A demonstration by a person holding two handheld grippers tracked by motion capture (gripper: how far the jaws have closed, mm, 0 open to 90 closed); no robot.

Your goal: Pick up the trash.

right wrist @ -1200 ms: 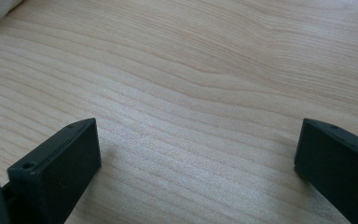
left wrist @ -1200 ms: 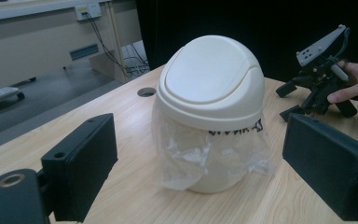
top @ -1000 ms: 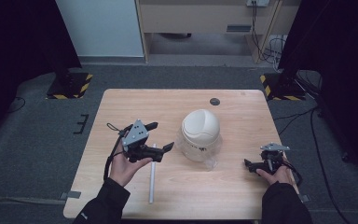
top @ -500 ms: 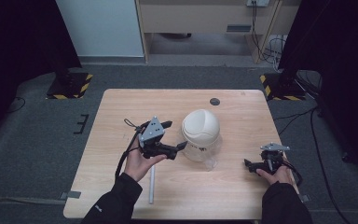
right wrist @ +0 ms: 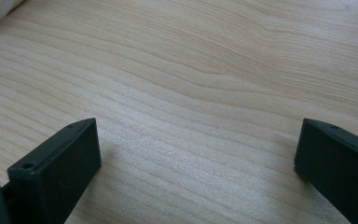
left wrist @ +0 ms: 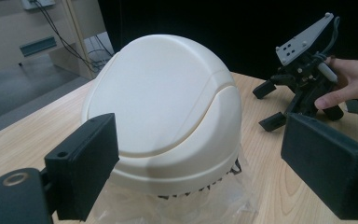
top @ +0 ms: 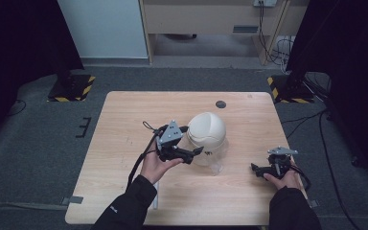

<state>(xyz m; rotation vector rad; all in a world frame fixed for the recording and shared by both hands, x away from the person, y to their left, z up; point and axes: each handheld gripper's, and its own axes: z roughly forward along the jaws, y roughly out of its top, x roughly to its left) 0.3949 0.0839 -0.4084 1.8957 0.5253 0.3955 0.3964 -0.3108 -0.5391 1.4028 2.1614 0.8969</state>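
Note:
A cream-white domed shell (top: 206,129) sits mid-table on crinkled clear plastic (top: 216,163). My left gripper (top: 195,153) is open right at the dome's front-left side. In the left gripper view the dome (left wrist: 163,121) rises large just beyond the left gripper (left wrist: 214,177), whose spread jaws stand to either side of its lower part, with the plastic (left wrist: 244,200) below. My right gripper (top: 258,168) is open low over the table's front right, well clear of the dome. In the right gripper view the right gripper (right wrist: 196,163) has bare wood between its jaws.
The light wooden table (top: 124,124) carries a small dark disc (top: 220,104) near its far edge. A pale rod (top: 155,197) lies by the left forearm near the front edge. From the left gripper view the right gripper (left wrist: 279,107) appears beyond the dome. Dark floor and cables surround the table.
My left gripper has moved right and slightly forward, from the table's left half up to the dome. The right gripper has stayed in place.

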